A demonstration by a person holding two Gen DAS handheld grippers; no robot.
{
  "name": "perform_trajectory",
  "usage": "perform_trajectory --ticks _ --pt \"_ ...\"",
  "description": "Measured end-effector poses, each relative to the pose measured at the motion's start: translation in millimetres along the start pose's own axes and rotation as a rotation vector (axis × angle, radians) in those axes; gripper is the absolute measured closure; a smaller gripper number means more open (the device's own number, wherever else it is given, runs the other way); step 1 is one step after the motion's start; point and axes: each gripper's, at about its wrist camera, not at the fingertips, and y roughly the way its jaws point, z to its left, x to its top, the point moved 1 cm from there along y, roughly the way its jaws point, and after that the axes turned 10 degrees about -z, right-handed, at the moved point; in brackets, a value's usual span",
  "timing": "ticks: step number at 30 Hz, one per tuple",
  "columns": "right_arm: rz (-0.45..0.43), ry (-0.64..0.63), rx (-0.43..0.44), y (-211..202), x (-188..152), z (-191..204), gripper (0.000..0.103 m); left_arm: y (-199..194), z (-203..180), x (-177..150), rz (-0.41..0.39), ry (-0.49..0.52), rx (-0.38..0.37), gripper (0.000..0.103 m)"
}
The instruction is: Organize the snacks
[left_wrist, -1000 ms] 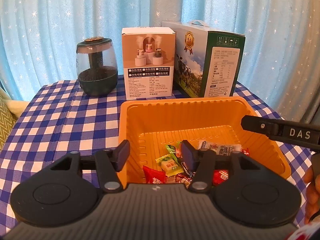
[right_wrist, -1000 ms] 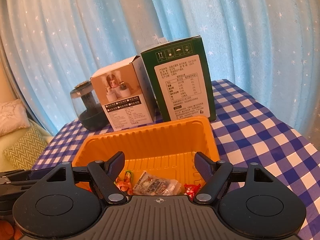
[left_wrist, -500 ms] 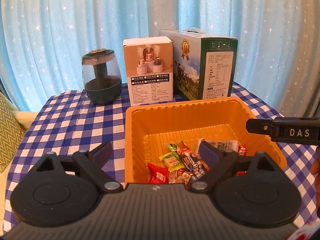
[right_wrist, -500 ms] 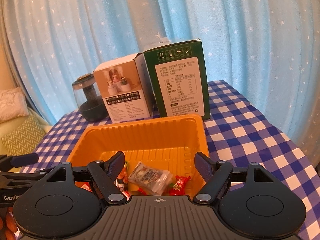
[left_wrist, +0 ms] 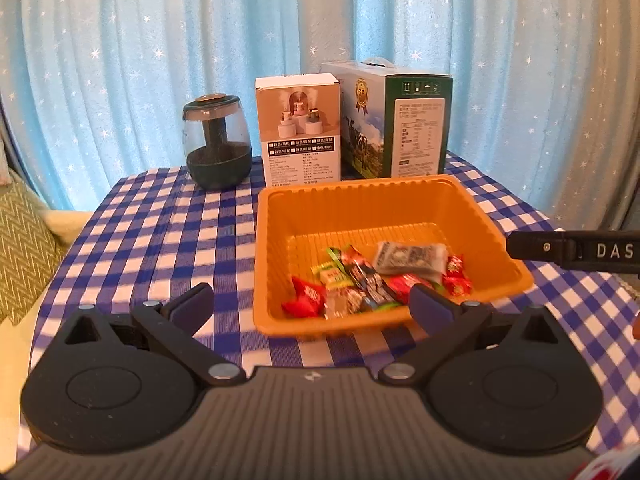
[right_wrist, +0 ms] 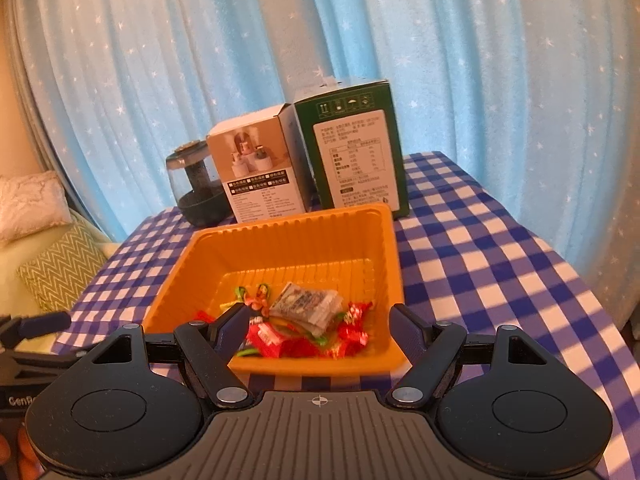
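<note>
An orange plastic tray (left_wrist: pixel 360 188) sits on the checked tablecloth and holds several wrapped snacks (left_wrist: pixel 376 280), mostly red and green, with a clear printed packet (left_wrist: pixel 412 258) on top. My left gripper (left_wrist: pixel 310 300) hovers at the tray's near left corner, its jaws opening wide with nothing between them. One black bar of the right gripper (left_wrist: pixel 572 250) reaches in from the right edge. In the right wrist view the right gripper (right_wrist: pixel 320 318) stands open and empty before the tray (right_wrist: pixel 288 220), above the near snacks (right_wrist: pixel 280 340) and the packet (right_wrist: pixel 306 306).
Behind the tray stand a dark glass humidifier (left_wrist: pixel 217 142), a white product box (left_wrist: pixel 298 128) and a green milk carton box (left_wrist: pixel 396 120). Blue starred curtains close off the back. A green zigzag cushion (left_wrist: pixel 24 240) lies beyond the table's left edge.
The left jaws have spread from half closed to wide. Both grippers have drawn back from the tray and risen slightly, so the whole tray shows. The snacks lie as before.
</note>
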Motion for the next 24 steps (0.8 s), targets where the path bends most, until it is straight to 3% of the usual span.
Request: perform_trajectory --ticks 8,24 --pt "-0.013 0.001 0.003 -55 -5 9 0.026 -59 -6 -18 0.041 -0.053 0.033 0.000" --pt "0.081 -0.009 0.022 -194 -28 32 0.026 -213 -40 -16 0.032 -0.104 0.077 0.000"
